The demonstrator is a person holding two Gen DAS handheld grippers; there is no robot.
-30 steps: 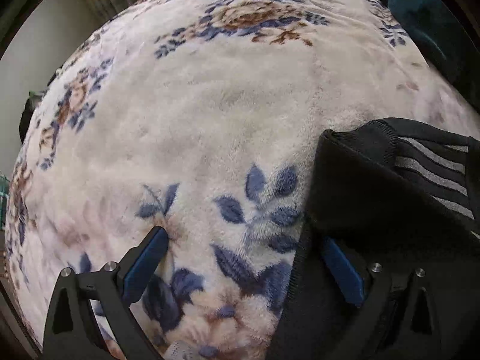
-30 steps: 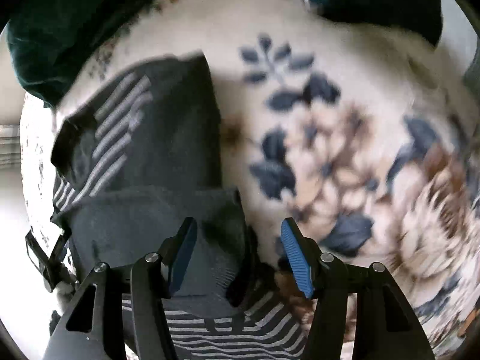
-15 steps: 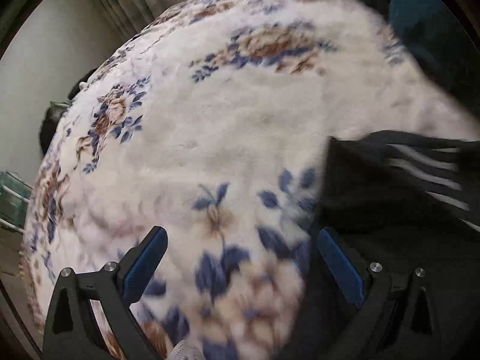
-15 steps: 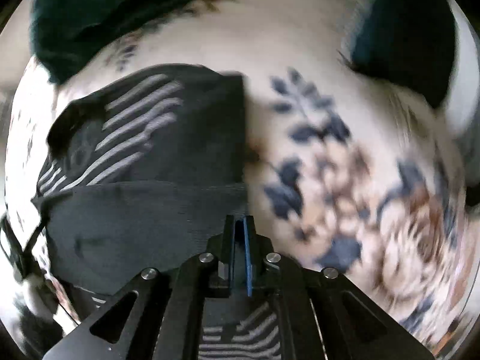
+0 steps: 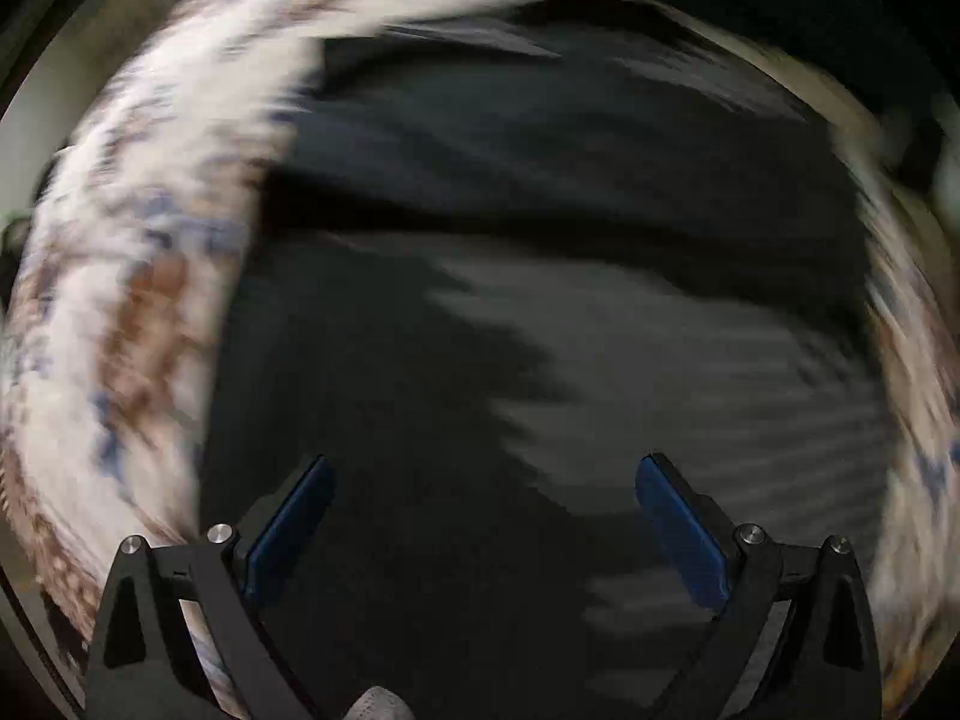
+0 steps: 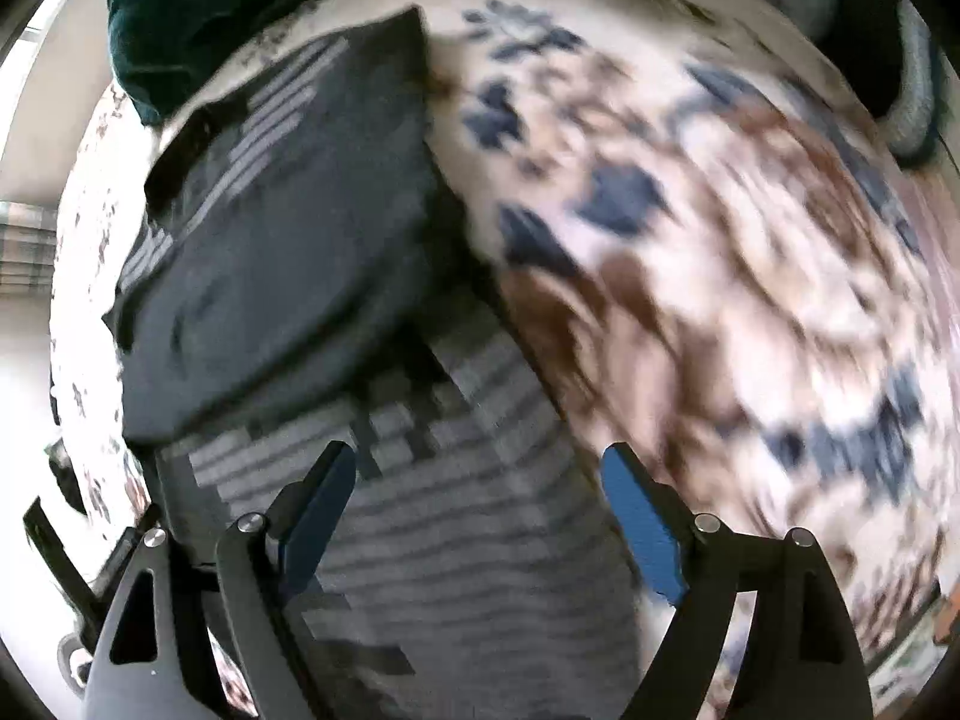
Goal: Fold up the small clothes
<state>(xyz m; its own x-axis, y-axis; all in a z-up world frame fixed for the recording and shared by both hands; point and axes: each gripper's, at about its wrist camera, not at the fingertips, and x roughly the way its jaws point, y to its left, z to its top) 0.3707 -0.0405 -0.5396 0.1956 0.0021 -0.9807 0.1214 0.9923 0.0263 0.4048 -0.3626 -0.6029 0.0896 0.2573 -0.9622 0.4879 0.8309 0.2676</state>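
Note:
A dark garment with grey stripes (image 6: 288, 228) lies folded on a floral plush blanket (image 6: 750, 240). In the right wrist view its dark upper fold lies over a grey striped panel (image 6: 456, 516). My right gripper (image 6: 480, 492) is open and empty, its blue pads either side of the striped panel. In the blurred left wrist view the garment (image 5: 540, 240) fills most of the frame. My left gripper (image 5: 480, 510) is open and empty over the dark cloth, with the striped part (image 5: 720, 390) by its right finger.
The floral blanket (image 5: 120, 300) curves along the left of the left wrist view. A dark teal cushion (image 6: 210, 12) lies beyond the garment at the upper left, and a grey-blue object (image 6: 888, 60) sits at the upper right.
My right gripper, shut half a second ago, has opened. My left gripper has swung right, from over the blanket to over the garment. Both views are motion-blurred.

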